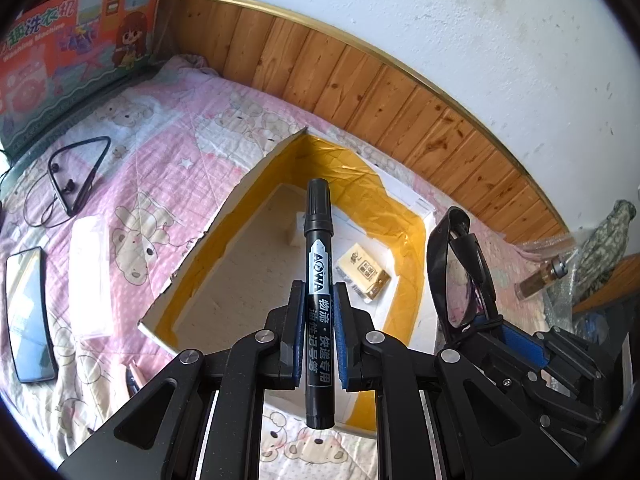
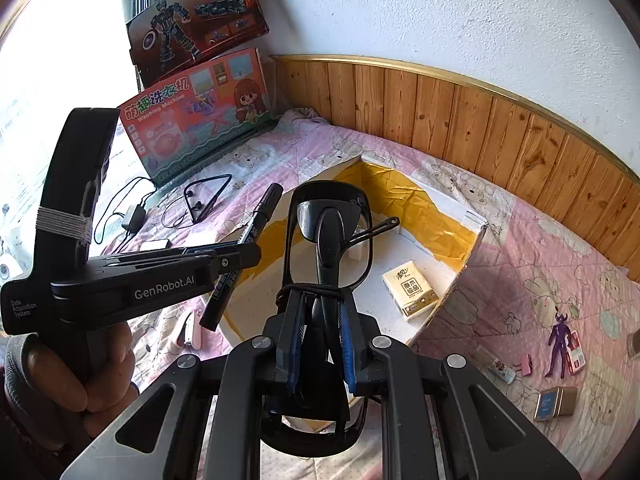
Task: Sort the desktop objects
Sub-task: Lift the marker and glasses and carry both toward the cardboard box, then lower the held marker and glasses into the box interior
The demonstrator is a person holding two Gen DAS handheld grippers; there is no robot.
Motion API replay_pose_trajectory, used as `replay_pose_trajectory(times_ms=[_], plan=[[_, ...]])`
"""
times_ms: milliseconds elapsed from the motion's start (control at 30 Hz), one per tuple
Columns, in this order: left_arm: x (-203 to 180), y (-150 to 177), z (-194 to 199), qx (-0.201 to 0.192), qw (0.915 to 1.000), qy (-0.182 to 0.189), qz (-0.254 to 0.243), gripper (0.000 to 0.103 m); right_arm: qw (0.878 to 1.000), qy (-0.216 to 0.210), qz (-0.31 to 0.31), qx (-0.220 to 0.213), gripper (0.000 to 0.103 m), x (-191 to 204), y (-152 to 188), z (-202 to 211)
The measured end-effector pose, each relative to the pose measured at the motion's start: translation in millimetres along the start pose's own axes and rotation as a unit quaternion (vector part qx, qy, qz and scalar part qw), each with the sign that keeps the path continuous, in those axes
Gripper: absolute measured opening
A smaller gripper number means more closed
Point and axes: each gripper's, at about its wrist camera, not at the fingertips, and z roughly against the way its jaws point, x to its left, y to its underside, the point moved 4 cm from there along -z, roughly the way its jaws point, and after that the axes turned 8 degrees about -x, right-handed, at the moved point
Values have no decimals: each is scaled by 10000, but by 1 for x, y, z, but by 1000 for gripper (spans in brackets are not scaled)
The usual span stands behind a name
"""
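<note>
My left tongs [image 1: 318, 312] are closed on a black marker [image 1: 318, 280], gripping its barrel about midway with the cap pointing away from me, out over the open foam box [image 1: 224, 216] lined with yellow tape. My right tongs [image 2: 320, 316] are clamped on a pair of black-framed glasses [image 2: 330, 236], pinched at the folded arms, with the lenses standing up above the same box. Both loads hang in the air, neither one touching the box yet.

Inside the box I see a small tissue pack [image 2: 410, 290] lying on the floor and a small white block [image 1: 296, 230] near the far wall, so I judge the sorting is partly done.

Plenty is left on the bedspread [image 1: 168, 128]: neckband earphones [image 1: 78, 176], a phone [image 1: 30, 316], a clear plastic case [image 1: 90, 276], and on the other side a purple figurine [image 2: 558, 344], a small tin [image 2: 556, 402] and some little clips [image 2: 524, 364]. I reckon I am in the middle, with two drops pending and then several more trips.
</note>
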Motion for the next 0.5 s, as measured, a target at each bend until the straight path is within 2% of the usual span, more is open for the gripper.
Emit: replay_pose_trajectory(times_ms=[500], plan=[[4, -1, -33, 388, 9988, -55, -308, 13, 9991, 70, 44, 412, 18, -6, -2, -40]])
